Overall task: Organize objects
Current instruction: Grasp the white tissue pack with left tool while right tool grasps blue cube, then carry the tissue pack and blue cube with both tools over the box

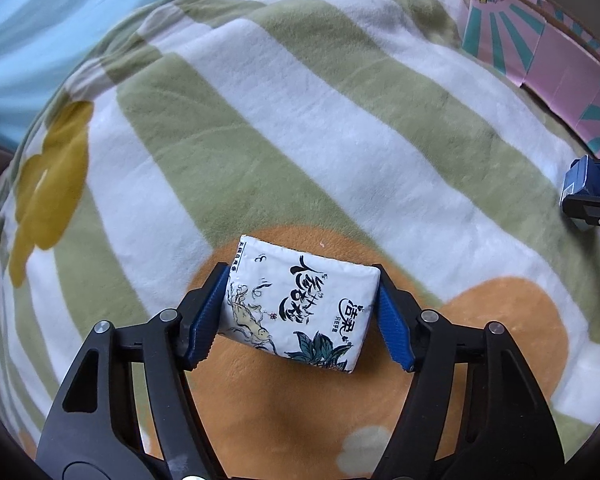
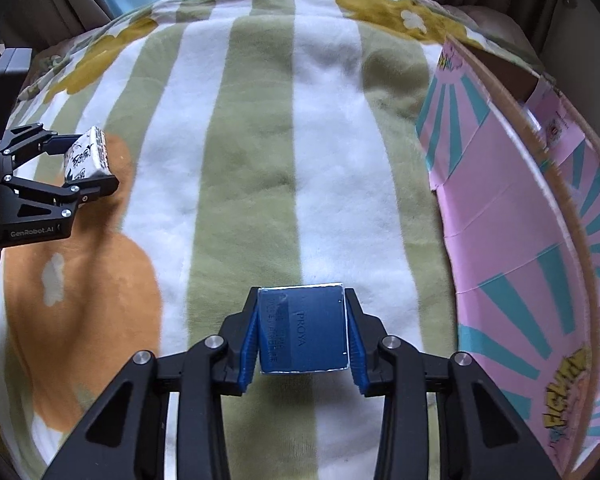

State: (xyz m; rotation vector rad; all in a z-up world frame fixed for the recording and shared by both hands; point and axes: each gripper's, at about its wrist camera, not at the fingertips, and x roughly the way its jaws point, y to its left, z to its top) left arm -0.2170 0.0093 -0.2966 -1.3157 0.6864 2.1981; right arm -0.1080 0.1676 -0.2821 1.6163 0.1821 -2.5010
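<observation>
1. A white tissue pack (image 1: 298, 304), printed with black calligraphy and leaves, is clamped between the blue fingers (image 1: 394, 326) of the left gripper (image 1: 300, 312) and appears to be held above a fleece blanket (image 1: 260, 120).
2. A dark blue box (image 2: 303, 329) marked PROYA is pinched between the fingers (image 2: 249, 350) of the right gripper (image 2: 303, 338), over a green stripe of the blanket.
3. A pink and teal cardboard box (image 2: 512, 216) is seen on the right, beside the right gripper, its open top facing upward.
4. No obstacle is seen between the blue box and the cardboard box.
</observation>
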